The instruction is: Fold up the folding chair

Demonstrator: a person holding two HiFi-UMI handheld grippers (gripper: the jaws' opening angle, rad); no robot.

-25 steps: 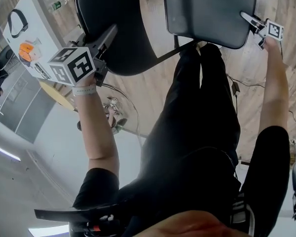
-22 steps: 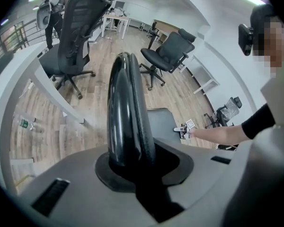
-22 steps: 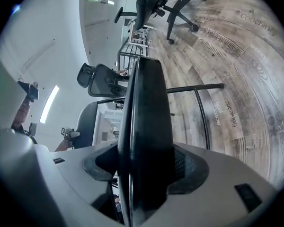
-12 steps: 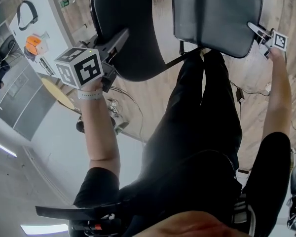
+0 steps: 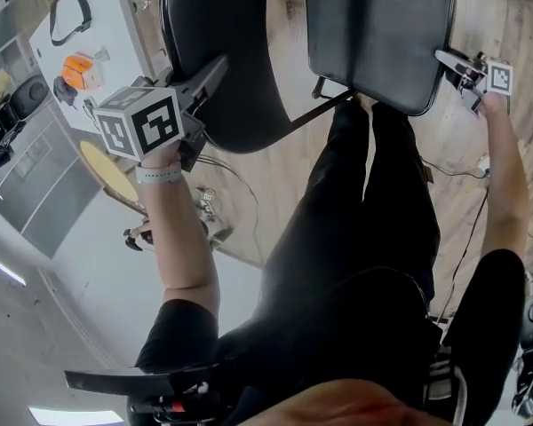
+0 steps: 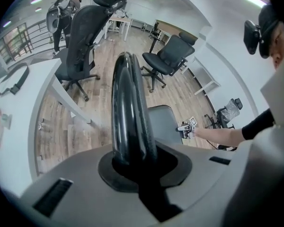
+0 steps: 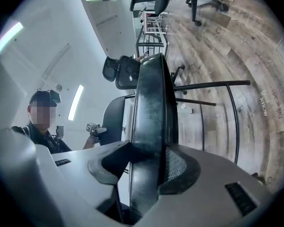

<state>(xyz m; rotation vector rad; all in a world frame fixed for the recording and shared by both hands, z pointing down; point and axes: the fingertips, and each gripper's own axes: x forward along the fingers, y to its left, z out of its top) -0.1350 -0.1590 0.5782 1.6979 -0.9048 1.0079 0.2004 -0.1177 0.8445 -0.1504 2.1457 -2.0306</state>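
The folding chair is black. Its rounded backrest is at the upper left of the head view and its padded seat at the upper right. My left gripper, with its marker cube, is shut on the backrest's glossy rim. My right gripper points level at the seat's right edge. Its jaws are closing, with the seat edge filling the gap and both pads against it. The thin metal legs stand out over the wood floor.
A white table at the left carries an orange object and a black strap. Black office chairs stand further off. A round yellowish table and a floor cable lie near my legs.
The right gripper has risen with the seat's edge between its jaws. The left gripper has come up a little with the backrest.
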